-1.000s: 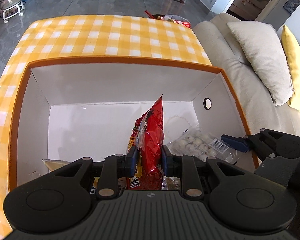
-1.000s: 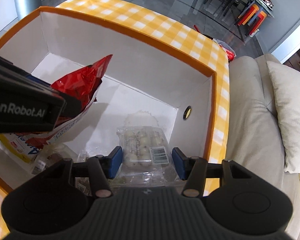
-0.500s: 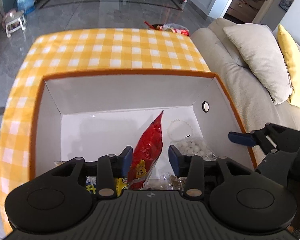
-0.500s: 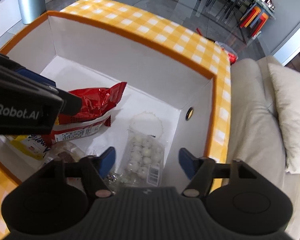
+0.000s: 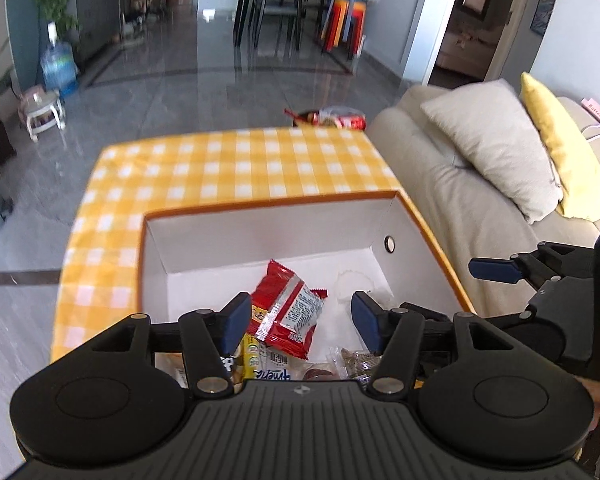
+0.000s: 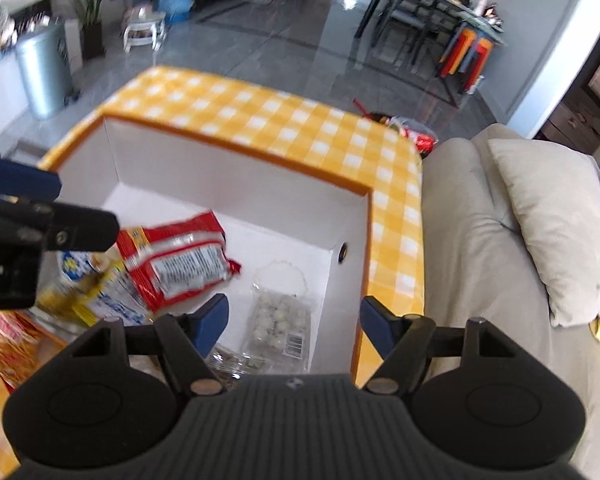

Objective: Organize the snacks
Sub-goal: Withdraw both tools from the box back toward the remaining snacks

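Two grippers hover with fingers spread apart and empty above a white box (image 5: 260, 240) with an orange rim, at centre frame. Between the left gripper (image 5: 300, 320) fingers lies a red snack bag (image 5: 288, 312) on the box floor. Below the right gripper (image 6: 294, 316) rests a clear pack of white balls (image 6: 278, 320), right of the red bag. Yellow checked cloth (image 5: 240, 164) fills the upper middle.

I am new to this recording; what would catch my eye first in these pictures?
The red snack bag lies flat on the floor of the white box, leaning on other packets at its near end. Right of it sits a clear pack of small white balls. Both open tools, left and right, hover above, holding nothing.
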